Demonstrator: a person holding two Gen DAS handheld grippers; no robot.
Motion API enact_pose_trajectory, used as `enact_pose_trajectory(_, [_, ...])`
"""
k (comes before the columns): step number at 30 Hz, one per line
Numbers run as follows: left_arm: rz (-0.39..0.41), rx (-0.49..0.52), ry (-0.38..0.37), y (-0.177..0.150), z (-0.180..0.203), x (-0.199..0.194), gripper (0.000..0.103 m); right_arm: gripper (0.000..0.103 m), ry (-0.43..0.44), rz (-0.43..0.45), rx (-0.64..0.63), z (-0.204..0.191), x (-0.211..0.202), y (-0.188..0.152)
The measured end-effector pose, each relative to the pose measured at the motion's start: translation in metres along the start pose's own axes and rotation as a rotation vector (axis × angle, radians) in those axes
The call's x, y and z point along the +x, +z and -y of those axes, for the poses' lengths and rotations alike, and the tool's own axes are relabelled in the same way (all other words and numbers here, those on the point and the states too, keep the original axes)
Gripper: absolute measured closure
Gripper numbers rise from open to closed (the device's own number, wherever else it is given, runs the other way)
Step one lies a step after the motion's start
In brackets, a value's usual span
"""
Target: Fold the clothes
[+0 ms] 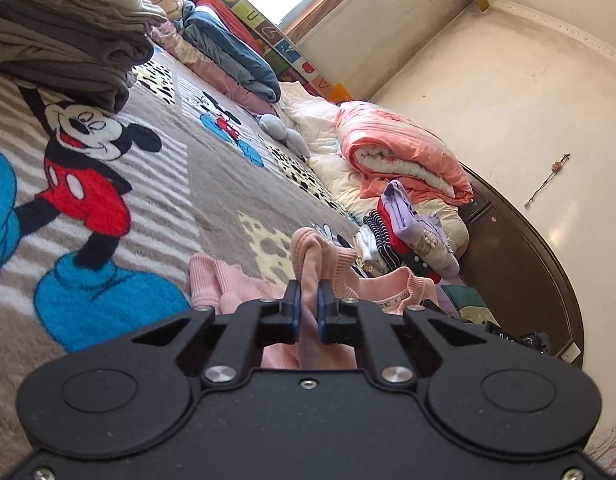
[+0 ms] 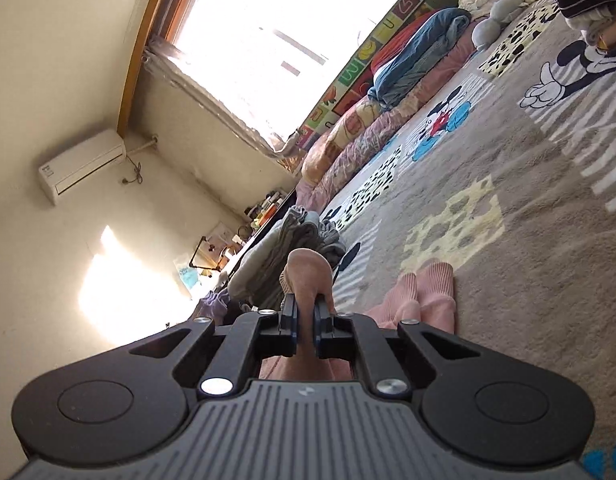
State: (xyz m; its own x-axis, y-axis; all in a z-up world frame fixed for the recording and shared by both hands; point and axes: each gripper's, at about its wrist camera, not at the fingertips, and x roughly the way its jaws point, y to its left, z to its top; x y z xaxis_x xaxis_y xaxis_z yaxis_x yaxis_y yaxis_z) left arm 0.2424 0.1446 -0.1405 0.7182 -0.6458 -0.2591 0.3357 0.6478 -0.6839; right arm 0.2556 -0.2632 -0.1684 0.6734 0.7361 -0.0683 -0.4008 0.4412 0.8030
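Left tool [image 1: 309, 300] pressed together, pinching bunched fold of pink ribbed knit garment [image 1: 372, 292]. Right tool [image 2: 303, 312] likewise clamped on pink fabric. Garment lies at near edge of grey plush cartoon-mouse blanket [image 1: 211, 184] on bed, rest of it spread just beyond tools. Judged light, soft, floppy, stretchy; pinch at hems or cuffs, both ends together. Farther: folded grey pile [image 1: 59, 40], salmon quilt [image 1: 404, 152].
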Motion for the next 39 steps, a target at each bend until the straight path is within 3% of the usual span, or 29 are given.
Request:
enact_pose_trajectory(7, [-0.006,-0.01,0.019,0.016,-0.022,0.028,0.099,0.094,-0.038,0.012,0.004,0.017,0.033,0.016])
enact_pose_trajectory(18, [-0.055,-0.063,0.057,0.017,-0.043,0.046,0.099,0.093,-0.063,-0.031,0.219,0.065,0.063,0.015])
enact_pose_trajectory(23, [-0.094,-0.077,0.099,0.016,-0.047,0.056,0.099,0.093,-0.075,-0.022,0.242,0.071,0.064,0.012])
enact_pose_trajectory(25, [-0.109,-0.077,0.135,0.015,-0.049,0.06,0.087,0.093,-0.093,-0.018,0.243,0.073,0.064,0.011])
enact_pose_trajectory(27, [-0.102,-0.066,0.154,0.015,-0.047,0.059,0.083,0.093,-0.117,-0.017,0.239,0.074,0.064,0.012])
enact_pose_trajectory(29, [-0.074,-0.034,0.171,0.017,-0.041,0.052,0.083,0.08,-0.16,-0.01,0.181,0.066,0.064,0.014])
enact_pose_trajectory(31, [-0.038,0.029,0.201,0.019,-0.03,0.044,0.083,0.075,-0.182,0.034,0.089,0.053,0.056,0.02])
enact_pose_trajectory(35, [0.01,0.205,0.183,0.017,0.004,0.028,0.083,0.073,-0.28,0.053,-0.254,0.012,0.041,0.03])
enact_pose_trajectory(36, [0.006,0.245,0.155,0.014,0.012,0.026,0.08,0.073,-0.278,0.037,-0.335,0.001,0.039,0.029])
enact_pose_trajectory(39, [-0.018,0.367,0.076,0.001,0.031,0.027,0.059,0.071,-0.25,-0.03,-0.56,-0.028,0.039,0.018])
